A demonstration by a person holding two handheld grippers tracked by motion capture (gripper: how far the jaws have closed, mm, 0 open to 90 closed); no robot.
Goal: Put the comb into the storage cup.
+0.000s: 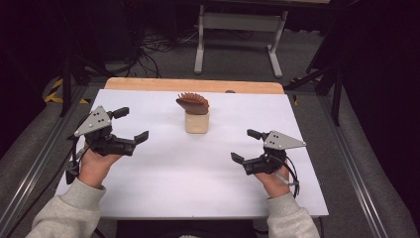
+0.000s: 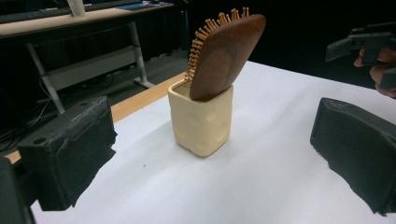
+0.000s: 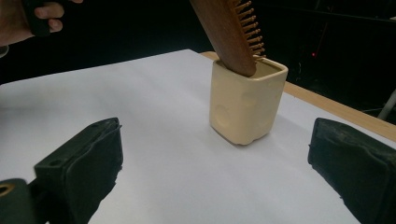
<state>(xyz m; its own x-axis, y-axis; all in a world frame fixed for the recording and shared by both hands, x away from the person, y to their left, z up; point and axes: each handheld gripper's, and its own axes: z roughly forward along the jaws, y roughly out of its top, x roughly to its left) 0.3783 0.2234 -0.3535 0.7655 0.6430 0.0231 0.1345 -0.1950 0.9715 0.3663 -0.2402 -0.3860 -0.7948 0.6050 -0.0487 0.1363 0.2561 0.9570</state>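
Item 1: wooden hairbrush point(image 1: 193, 103), dark-backed, peg bristles. It stands handle-down in the holder, head leaning out over the rim; in the left gripper view point(image 2: 222, 55) the bristles face away, toward the far edge.

Item 2: cream holder cup point(image 1: 196, 122), squarish, dimpled walls, upright. It sits toward the far middle of the white surface point(image 1: 198, 183), near the wooden strip point(image 1: 193, 85) at the back.

Item 3: left tool point(image 1: 130, 126), held at the left of the surface, jaws spread wide, nothing between them, well apart from the cup.

Item 4: right tool point(image 1: 246, 145), at the right of the surface, jaws likewise apart and empty, well apart from the cup.

Risks, as judged:
- The brush is top-heavy and tilted. A pull on the head along its lean could tip the light cup with it.
- A sideways nudge from either tool could slide the cup toward the back strip, since nothing pins it.
- A pinch on the bristle side may slip; the smooth back gives a flatter hold.
- Lifting with one tool while the cup stands unbraced may drag the cup up with the handle.

Room: wide bare sheet in front of and on both sides of the cup; less behind it. Left and right edges lie close outside each hand.
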